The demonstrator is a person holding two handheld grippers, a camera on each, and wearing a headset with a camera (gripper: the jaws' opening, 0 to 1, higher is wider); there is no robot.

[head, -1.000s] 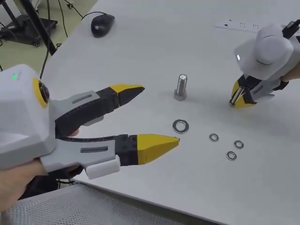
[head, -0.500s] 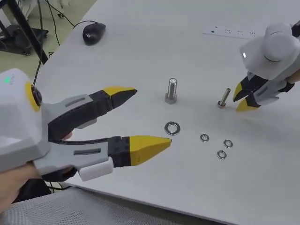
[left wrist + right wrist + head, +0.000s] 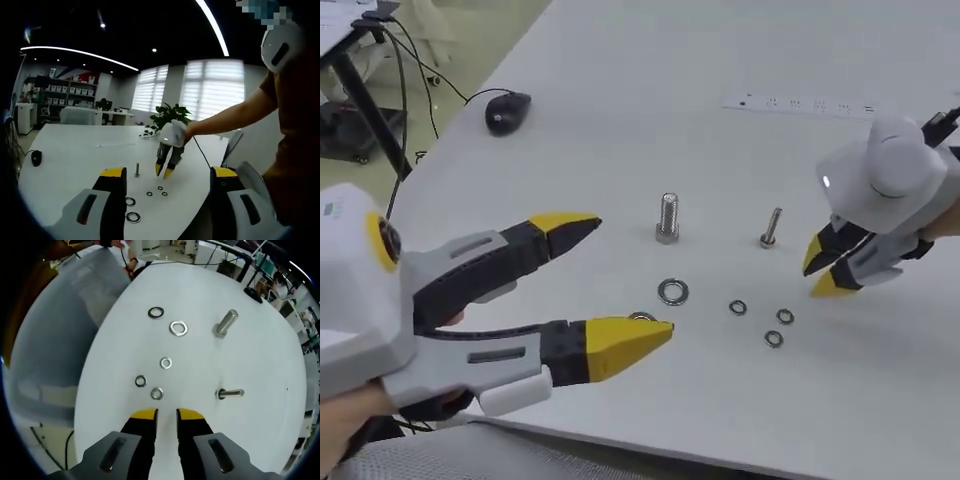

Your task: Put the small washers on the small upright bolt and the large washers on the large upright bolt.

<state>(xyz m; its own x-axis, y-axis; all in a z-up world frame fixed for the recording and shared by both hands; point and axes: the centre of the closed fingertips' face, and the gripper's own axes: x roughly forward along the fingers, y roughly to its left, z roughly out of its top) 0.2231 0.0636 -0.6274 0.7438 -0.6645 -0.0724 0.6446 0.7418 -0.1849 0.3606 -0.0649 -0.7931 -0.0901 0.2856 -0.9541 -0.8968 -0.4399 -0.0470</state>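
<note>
Nearest, by the tabletop's near edge, the left gripper [image 3: 635,275] hovers with its jaws spread wide and empty. One large washer [image 3: 641,317] peeks from behind its lower jaw, and a second large washer [image 3: 672,291] lies just beyond. Three small washers [image 3: 773,339] lie loosely grouped to the right, near the right gripper [image 3: 812,281], whose jaws stand a narrow gap apart, holding nothing. Farther in, the large bolt [image 3: 667,217] and the small bolt [image 3: 771,228] stand upright, both bare. A mouse [image 3: 507,110] and a power strip [image 3: 800,104] lie toward the far edge.
</note>
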